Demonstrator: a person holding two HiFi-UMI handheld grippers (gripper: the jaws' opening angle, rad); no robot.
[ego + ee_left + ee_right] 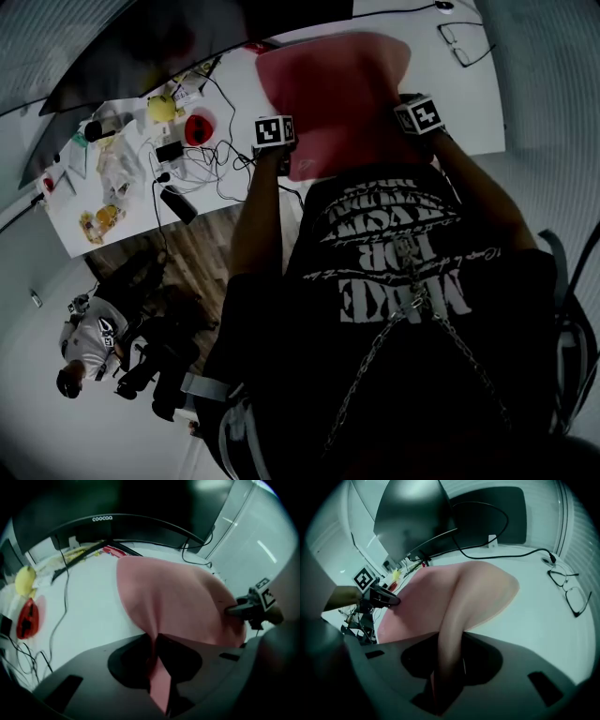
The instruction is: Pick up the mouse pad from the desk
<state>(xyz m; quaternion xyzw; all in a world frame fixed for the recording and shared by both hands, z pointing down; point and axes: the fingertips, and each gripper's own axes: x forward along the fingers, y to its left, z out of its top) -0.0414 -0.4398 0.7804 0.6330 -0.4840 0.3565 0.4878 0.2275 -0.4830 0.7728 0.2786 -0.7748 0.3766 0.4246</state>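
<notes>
Closest to the head camera, a black printed shirt (403, 281) fills the lower frame, and beyond it both arms are stretched toward the desk (469, 103). The pink mouse pad (333, 94) is found on the person's side of the monitor (117, 524), directly in front of its curved lower edge.

The left gripper (284, 159) is clamped on the pad's near left edge. In its own view a narrow fold of pink material (178, 597) is seen squeezed between the jaws, which are drawn close together with only the pad's thickness between them. The right gripper (414, 139) is likewise pinched on the near right edge, and a pleat of the pad (440, 597) is seen running down into its nearly closed jaws (450, 663). Each gripper is also caught in the other's view, biting the opposite edge of the pad (253, 609) (379, 597).

The grasp is judged done at both sides. The near edge is held above the white desk top (534, 625), so that the sheet bulges upward — yet the far edge, nearer the monitor, appears to lie on or just over the surface. What remains, by this reading, is for the whole pad to be raised clear. A pair of glasses (567, 590), off to the right of the monitor, is kept well apart from the pad.
</notes>
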